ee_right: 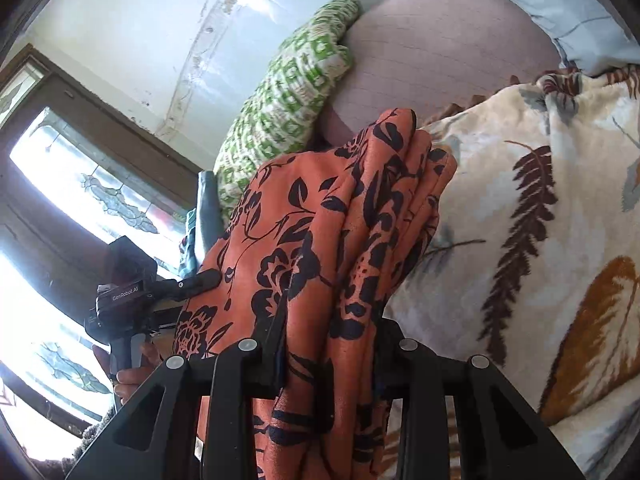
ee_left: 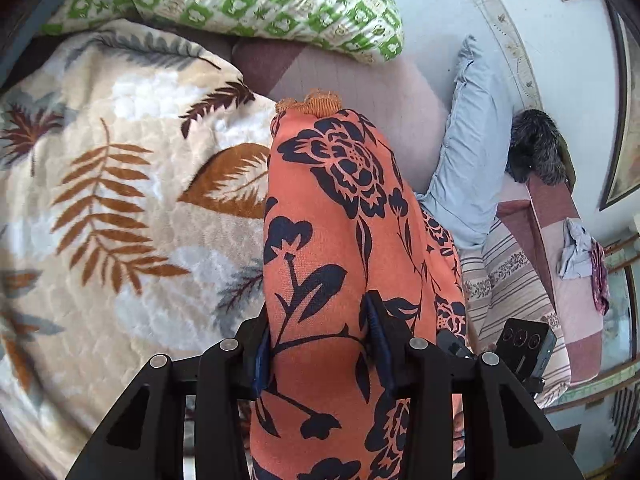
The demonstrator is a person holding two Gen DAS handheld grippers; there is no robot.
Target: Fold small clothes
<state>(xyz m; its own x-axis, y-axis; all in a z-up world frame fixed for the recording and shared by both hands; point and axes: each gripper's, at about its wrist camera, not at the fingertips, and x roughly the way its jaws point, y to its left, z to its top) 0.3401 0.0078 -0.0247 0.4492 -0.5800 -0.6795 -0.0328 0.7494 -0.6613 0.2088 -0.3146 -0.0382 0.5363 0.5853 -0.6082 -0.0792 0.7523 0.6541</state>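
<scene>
Left gripper [ee_left: 320,344]: fingers clamped on the orange cloth [ee_left: 332,220], probably to hold one end up for a fold.
Right gripper [ee_right: 332,344]: fingers pinching a bunched part of the same cloth [ee_right: 340,220], layers pleated between them.
Cloth: thin knit, dark flower print, raised between both grippers above the bed.
Blanket [ee_left: 120,184]: plush, leaf-patterned, lying under the cloth.
Pillow [ee_left: 248,0]: green-checked, puffy, farthest.
</scene>
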